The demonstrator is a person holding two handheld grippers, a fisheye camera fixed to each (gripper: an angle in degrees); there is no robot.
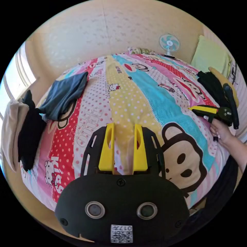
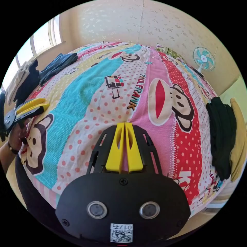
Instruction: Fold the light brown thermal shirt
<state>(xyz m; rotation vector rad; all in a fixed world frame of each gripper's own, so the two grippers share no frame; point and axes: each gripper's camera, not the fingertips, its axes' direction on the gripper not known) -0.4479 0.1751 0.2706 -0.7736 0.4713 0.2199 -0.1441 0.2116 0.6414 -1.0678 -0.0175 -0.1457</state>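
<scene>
Yellow-jawed and black-bodied, the left gripper [image 1: 123,144] sits closest to the lens in the left gripper view, its two jaws standing apart with nothing between them, hovering over the bare middle of the cartoon-print bedsheet with coloured stripes and polka dots [image 1: 144,103]. That open stretch looks kept free as a folding surface, with clothes parked along the edges: a folded dark blue-grey garment [image 1: 64,95] toward the window side, and a stack of cream and black folded clothes [image 1: 23,131] beyond it at the bed's edge. On the opposite edge lies a pile of dark garments [image 1: 213,87] with the light brown thermal shirt [image 1: 226,85] beside it, tan cloth peeking from behind the dark pile. The right gripper [image 1: 205,109] reaches toward that pile, held in the person's hand [image 1: 221,131]; the shirt is well apart from the left gripper, on the far side of the bed from it.

Nearest in the right gripper view are the right gripper's [image 2: 124,144] own yellow jaws, pressed together with nothing caught between them, poised above the sheet. The thermal shirt [image 2: 238,139] lies off to one side at the bed's edge, folded or bunched against the dark garments [image 2: 221,139], near but not touching the jaws. It is judged not yet picked up. The left gripper [image 2: 31,106] shows across the bed, and a small teal desk fan [image 2: 204,59] stands by the wall.
</scene>
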